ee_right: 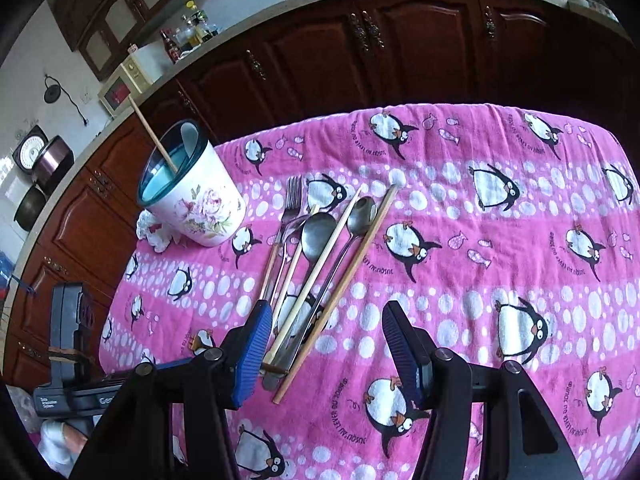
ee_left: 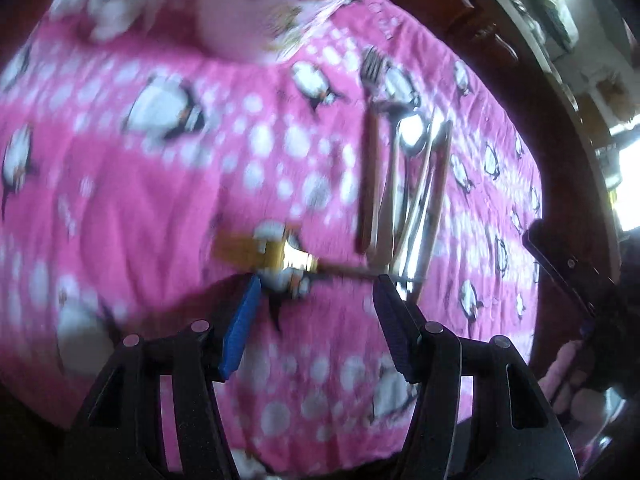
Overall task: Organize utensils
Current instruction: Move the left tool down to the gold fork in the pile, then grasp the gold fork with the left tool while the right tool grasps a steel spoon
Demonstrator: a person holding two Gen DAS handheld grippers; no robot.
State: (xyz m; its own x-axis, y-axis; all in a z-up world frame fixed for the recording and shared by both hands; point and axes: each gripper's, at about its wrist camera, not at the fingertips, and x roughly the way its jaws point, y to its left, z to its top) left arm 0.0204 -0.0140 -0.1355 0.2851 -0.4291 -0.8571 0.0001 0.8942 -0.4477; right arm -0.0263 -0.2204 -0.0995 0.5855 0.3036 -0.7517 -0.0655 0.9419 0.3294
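A kitchen table (ee_right: 500,152) draped in a pink penguin cloth (ee_right: 460,280), dark wood cabinets (ee_right: 360,52) behind it.

A pile of utensils (ee_right: 316,264) — fork (ee_right: 291,200), spoons, chopsticks — is laid near the middle of the table, handles toward the near edge. A floral cup (ee_right: 200,204) with one chopstick (ee_right: 154,136) in it is set by the far left corner. The right claw (ee_right: 328,352) is held released over the handle ends. The left claw (ee_left: 316,320) is likewise spread wide, grasping nothing, in a blurred view.

Pink penguin cloth (ee_right: 480,208) bears cup (ee_right: 200,204), cutlery pile (ee_right: 316,256).
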